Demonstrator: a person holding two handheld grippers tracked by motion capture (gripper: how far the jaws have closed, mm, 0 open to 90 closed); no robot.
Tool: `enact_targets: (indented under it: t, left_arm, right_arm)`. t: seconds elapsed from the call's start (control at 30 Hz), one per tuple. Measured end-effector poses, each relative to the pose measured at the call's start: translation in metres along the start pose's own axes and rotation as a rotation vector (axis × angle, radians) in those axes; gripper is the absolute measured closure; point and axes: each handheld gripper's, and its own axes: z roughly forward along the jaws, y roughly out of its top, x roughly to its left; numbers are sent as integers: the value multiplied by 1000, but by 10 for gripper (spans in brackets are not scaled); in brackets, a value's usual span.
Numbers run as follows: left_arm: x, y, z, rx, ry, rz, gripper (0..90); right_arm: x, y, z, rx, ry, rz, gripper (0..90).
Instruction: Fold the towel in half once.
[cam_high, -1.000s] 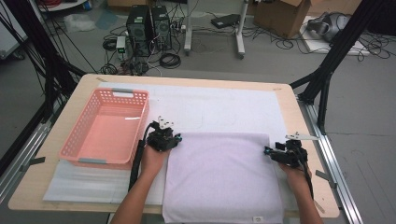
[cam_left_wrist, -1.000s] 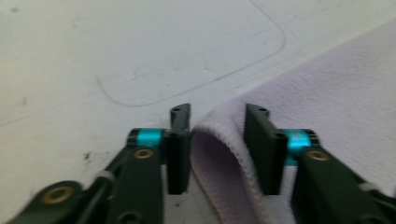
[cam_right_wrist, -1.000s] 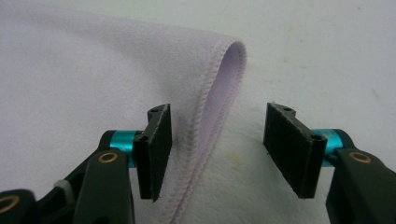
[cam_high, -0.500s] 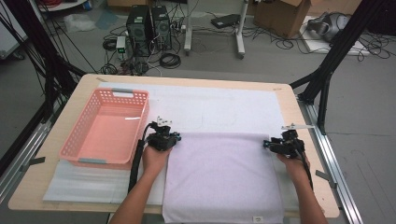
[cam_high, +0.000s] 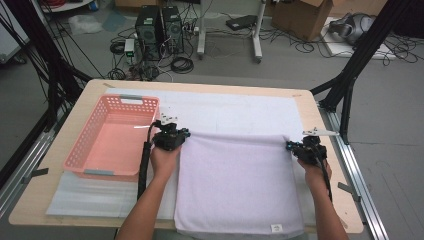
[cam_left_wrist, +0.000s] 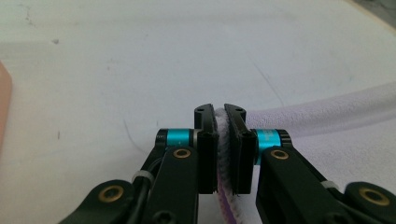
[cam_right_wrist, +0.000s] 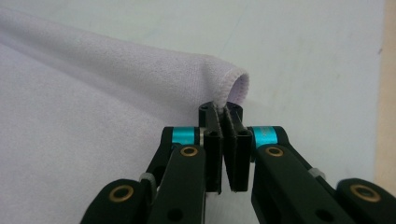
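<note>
Pale lilac terry towel (cam_high: 237, 185) spread flat over the near middle of the bench, its near hem hanging just past the near edge, a small white label at the near right corner. Far edge lifted into a rolled fold running between both tools. Left gripper (cam_high: 172, 135) (cam_left_wrist: 219, 135) clamped on the far left corner, just closed, cloth squeezed between narrow black jaws. Right gripper (cam_high: 299, 146) (cam_right_wrist: 223, 135) clamped on the far right corner, also just closed, curled hem poking out beyond the jaw tips. Pink plastic lattice basket (cam_high: 116, 137) at the left edge, just beside the left gripper, apart from the towel. White foam mat (cam_high: 240, 111) beneath everything.
</note>
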Motion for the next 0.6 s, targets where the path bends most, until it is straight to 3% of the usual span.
enact_targets:
  t: [0.07,0.2,0.33,0.4,0.47,0.6]
  left_arm:
    - [2,11,5,-30,3,-3,836]
    - [11,28,18,-44,0,-27,836]
    - [20,44,27,-114,-54,-5,835]
    - [23,51,30,-115,-66,1,835]
    - [24,58,33,-127,-68,18,835]
    - [25,69,38,-148,-50,23,828]
  right_arm:
    - [-4,5,1,-27,-6,-5,872]
    - [-13,17,11,-69,-8,12,871]
    - [-18,31,20,-97,-37,-26,870]
    - [-23,34,22,-129,-36,-12,870]
    - [-26,38,24,-142,-33,6,870]
    - [-26,53,28,-157,-63,-44,867]
